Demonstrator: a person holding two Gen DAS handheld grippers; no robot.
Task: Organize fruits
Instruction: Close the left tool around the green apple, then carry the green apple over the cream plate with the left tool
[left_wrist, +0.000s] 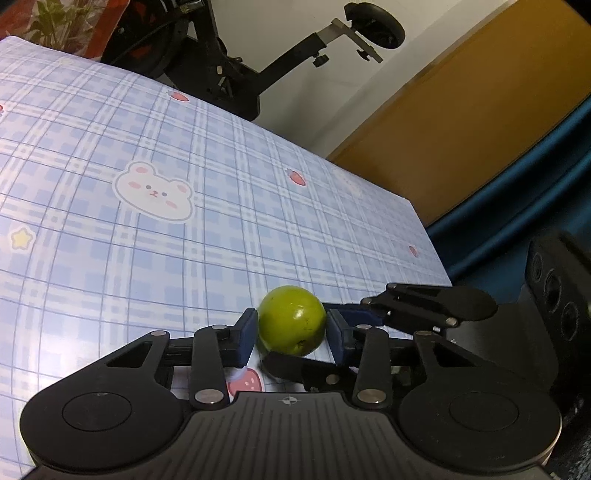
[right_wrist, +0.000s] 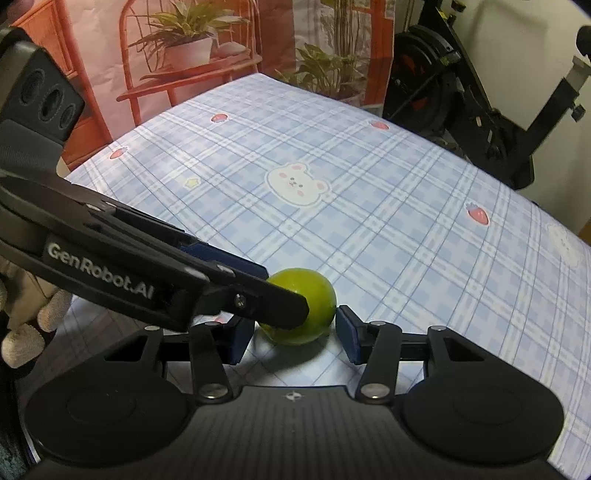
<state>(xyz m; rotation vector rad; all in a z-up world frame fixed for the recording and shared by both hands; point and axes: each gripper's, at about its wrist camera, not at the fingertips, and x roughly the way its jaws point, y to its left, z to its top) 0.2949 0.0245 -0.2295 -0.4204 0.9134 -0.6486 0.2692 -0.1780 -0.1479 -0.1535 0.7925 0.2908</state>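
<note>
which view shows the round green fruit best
The left wrist view: the round green fruit shows almost whole between the left claw pads. In the right wrist view, the left claw's black finger covers part of it.

Your count on the counter
You have one green fruit and two grippers: left gripper, right gripper

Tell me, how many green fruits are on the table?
1. The green fruit sits near the tablecloth's front edge, between the left claw's pads, with the right claw around it too. Others may be hidden.
</note>
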